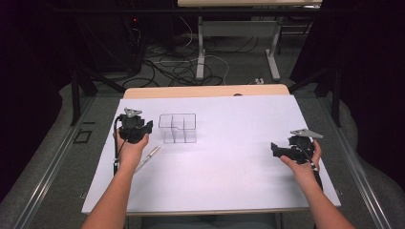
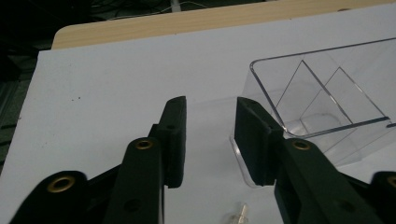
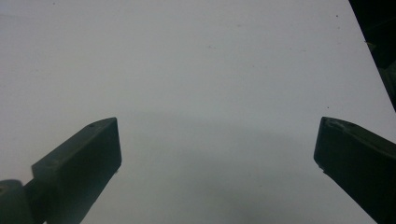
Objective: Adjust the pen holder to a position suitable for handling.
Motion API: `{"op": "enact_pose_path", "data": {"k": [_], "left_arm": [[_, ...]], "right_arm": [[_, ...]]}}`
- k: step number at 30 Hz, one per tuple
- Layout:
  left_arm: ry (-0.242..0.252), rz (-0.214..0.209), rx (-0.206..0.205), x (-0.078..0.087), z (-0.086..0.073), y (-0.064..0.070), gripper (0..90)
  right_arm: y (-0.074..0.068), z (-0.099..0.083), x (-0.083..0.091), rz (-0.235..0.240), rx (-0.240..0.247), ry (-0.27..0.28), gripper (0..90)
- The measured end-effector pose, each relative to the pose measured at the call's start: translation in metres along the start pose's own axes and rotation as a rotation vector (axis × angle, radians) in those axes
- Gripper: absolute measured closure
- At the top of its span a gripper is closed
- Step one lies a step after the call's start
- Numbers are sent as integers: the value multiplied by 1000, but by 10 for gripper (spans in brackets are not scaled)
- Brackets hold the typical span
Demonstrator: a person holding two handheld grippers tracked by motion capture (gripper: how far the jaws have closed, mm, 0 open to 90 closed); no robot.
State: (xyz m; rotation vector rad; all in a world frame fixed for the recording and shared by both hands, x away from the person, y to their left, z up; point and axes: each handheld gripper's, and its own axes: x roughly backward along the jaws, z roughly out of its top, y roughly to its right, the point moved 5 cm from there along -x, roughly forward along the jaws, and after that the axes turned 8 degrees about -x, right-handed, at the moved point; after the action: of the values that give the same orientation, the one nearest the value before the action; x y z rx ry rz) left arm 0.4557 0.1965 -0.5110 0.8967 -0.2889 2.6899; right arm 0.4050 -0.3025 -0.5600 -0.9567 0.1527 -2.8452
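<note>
The left hand-held gripper [image 1: 143,130] sits at the left of the high view, held by the person's left hand [image 1: 131,148] just left of a clear plastic organizer box [image 1: 178,128]. In the left gripper view its two black jaws stand a modest gap apart with nothing between them, so it is released; the near corner of the organizer box [image 2: 322,98] lies just beyond and to the right of the right jaw, at the right of that frame. The box is open-topped, split by clear dividers into several compartments, and stands upright on the white sheet [image 1: 229,143] that covers the desk [image 1: 205,90].

A pale pen [image 1: 149,156] lies on the sheet at the lower left of the high view, just right of the left wrist and slanting toward the box without touching it. A small pale tip [image 2: 239,213] at the bottom edge of the left gripper view may be its end.

The right hand-held gripper [image 1: 276,150] is at the right of the high view, well apart from the box. In the right gripper view its jaws are spread wide over bare white sheet [image 3: 210,84], released and holding nothing.
</note>
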Motion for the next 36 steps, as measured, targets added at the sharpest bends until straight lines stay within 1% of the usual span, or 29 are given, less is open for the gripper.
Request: {"op": "enact_pose_path", "data": {"k": [1, 2, 3, 6, 7, 9, 11, 12, 13, 14, 15, 16, 17, 18, 20, 21, 22, 23, 26, 28, 29, 36], "left_arm": [[-5, -1, -13, -2, 0, 1, 667], [-11, 4, -18, -4, 0, 3, 719], [-23, 4, -36, -7, -1, 4, 740], [-33, 6, -47, -9, -1, 5, 811], [-30, -2, -44, -11, -2, 6, 828], [-36, -8, -49, -13, -2, 6, 860], [-33, -12, -51, -14, -1, 6, 874], [-36, -20, -45, -15, -1, 8, 884], [-36, -27, -55, -16, -1, 8, 889], [-36, -36, -53, -16, 0, 10, 893], [-36, -36, -53, -16, 0, 10, 894], [-38, -36, -66, -15, 2, 12, 895], [-38, -36, -66, -15, 2, 12, 896], [-30, -43, -72, -15, 4, 15, 896], [-26, -47, -79, -15, 5, 16, 896], [-36, -47, -82, -14, 6, 17, 896], [-35, -48, -85, -16, 7, 19, 896], [-42, -46, -94, -15, 8, 20, 896], [-48, -32, -95, -17, 9, 21, 896], [-49, -32, -95, -18, 10, 21, 896], [-61, -30, -99, -18, 9, 20, 896], [-59, -32, -102, -19, 9, 21, 897]], "right_arm": [[0, 0, 0, 0, 0, 0, 3], [0, 0, 0, 1, 1, -3, 4], [0, 0, -1, 2, 1, -2, 5], [1, -1, -1, 2, 0, -5, 5], [1, -1, -1, 3, -1, -6, 6], [1, -1, -2, 4, -2, -9, 7], [0, -2, -2, 7, -7, -11, 8], [0, -2, -2, 8, -3, -10, 8], [0, -2, -2, 10, -1, -10, 8], [0, -2, -2, 10, 0, -11, 8], [-1, -2, -2, 11, -1, -12, 9], [0, -2, -2, 11, 3, -12, 9], [-1, -2, -2, 10, 0, -11, 9], [-1, -2, -2, 9, 0, -11, 9], [-1, -2, -2, 12, 0, -12, 10], [-1, -2, -2, 12, 0, -12, 10], [-1, -1, -2, 11, 2, -11, 10], [-1, -1, -2, 11, 2, -11, 10], [-2, -2, -2, 12, 5, -13, 11], [-2, -2, -2, 14, 3, -13, 12], [-2, -2, -2, 14, 3, -13, 12], [-2, -1, -2, 19, 2, -15, 13]]}}
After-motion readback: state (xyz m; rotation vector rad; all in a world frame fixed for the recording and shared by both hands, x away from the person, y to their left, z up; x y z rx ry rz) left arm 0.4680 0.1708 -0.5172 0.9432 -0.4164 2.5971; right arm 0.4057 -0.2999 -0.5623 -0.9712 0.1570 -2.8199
